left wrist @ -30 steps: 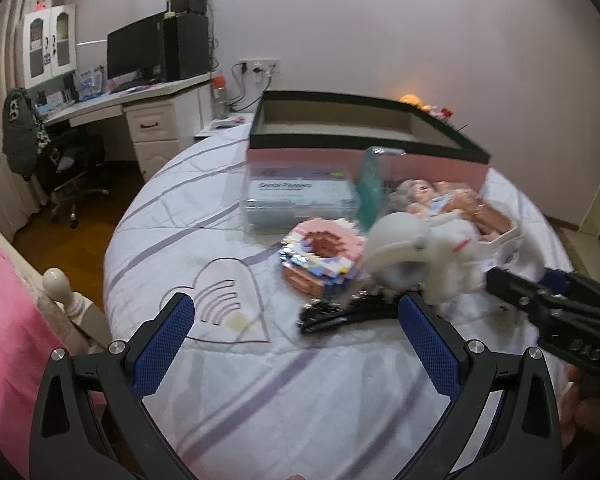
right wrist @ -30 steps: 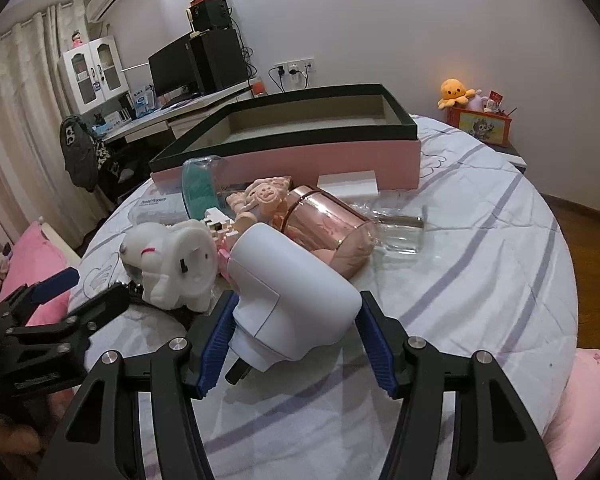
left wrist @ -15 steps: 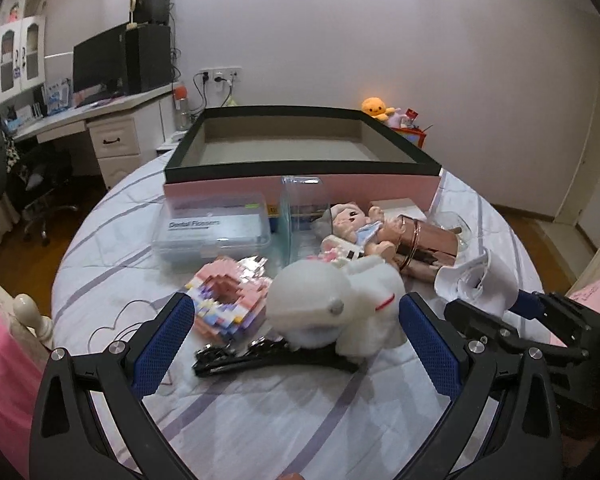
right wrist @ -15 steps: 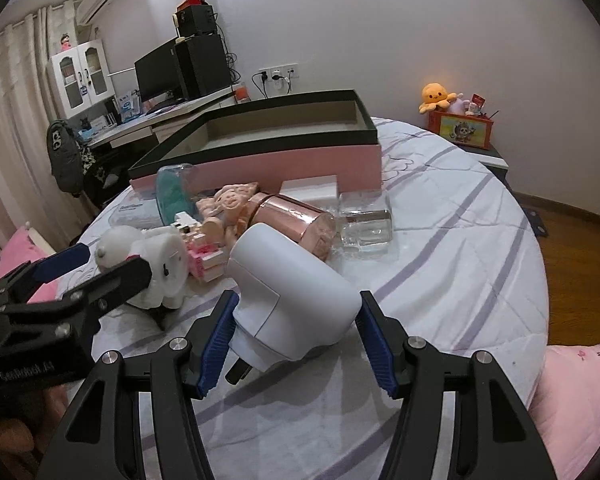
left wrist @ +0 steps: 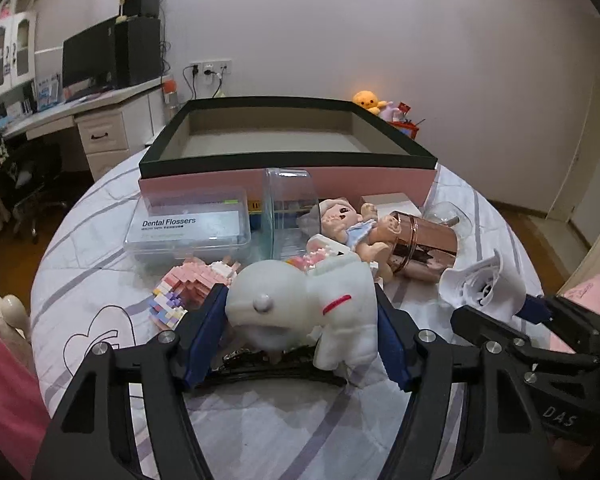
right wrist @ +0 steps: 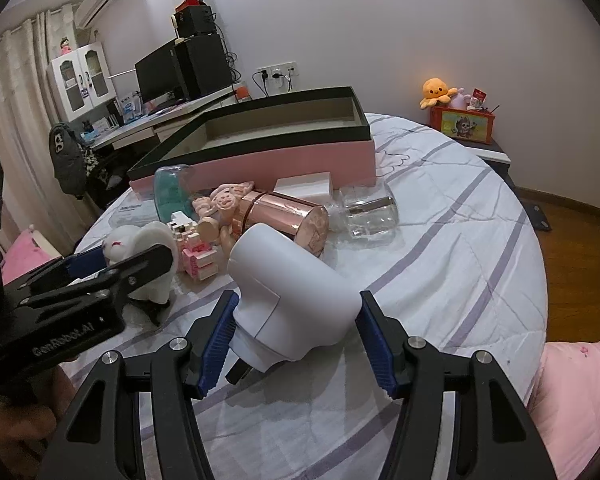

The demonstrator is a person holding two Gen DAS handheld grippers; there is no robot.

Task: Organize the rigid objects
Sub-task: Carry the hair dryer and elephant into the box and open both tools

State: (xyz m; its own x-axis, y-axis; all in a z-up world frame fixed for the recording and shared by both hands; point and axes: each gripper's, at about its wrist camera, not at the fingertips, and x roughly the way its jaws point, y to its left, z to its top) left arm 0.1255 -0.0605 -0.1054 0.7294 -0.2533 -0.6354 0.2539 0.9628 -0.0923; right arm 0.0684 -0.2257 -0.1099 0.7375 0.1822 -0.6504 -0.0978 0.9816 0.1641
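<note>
My left gripper (left wrist: 296,340) is shut on a white toy animal (left wrist: 304,304) with a red mouth mark, just above the bed; it also shows in the right wrist view (right wrist: 140,256). My right gripper (right wrist: 296,336) is shut on a white hair-dryer-like device (right wrist: 292,284), seen from its front in the left wrist view (left wrist: 480,284). A large open pink box with a black rim (left wrist: 288,176) stands behind the pile.
On the round striped bed lie a Dental Flossers box (left wrist: 188,228), a clear container (left wrist: 290,208), a doll (left wrist: 352,224), a rose-gold cylinder (left wrist: 424,244), pink toy bricks (left wrist: 188,288), a glass bottle (right wrist: 370,212) and a black clip (left wrist: 260,364). A desk stands far left.
My left gripper has moved in around the white toy animal and closed on it. My right gripper still holds the white device, drawn back a little from the pile.
</note>
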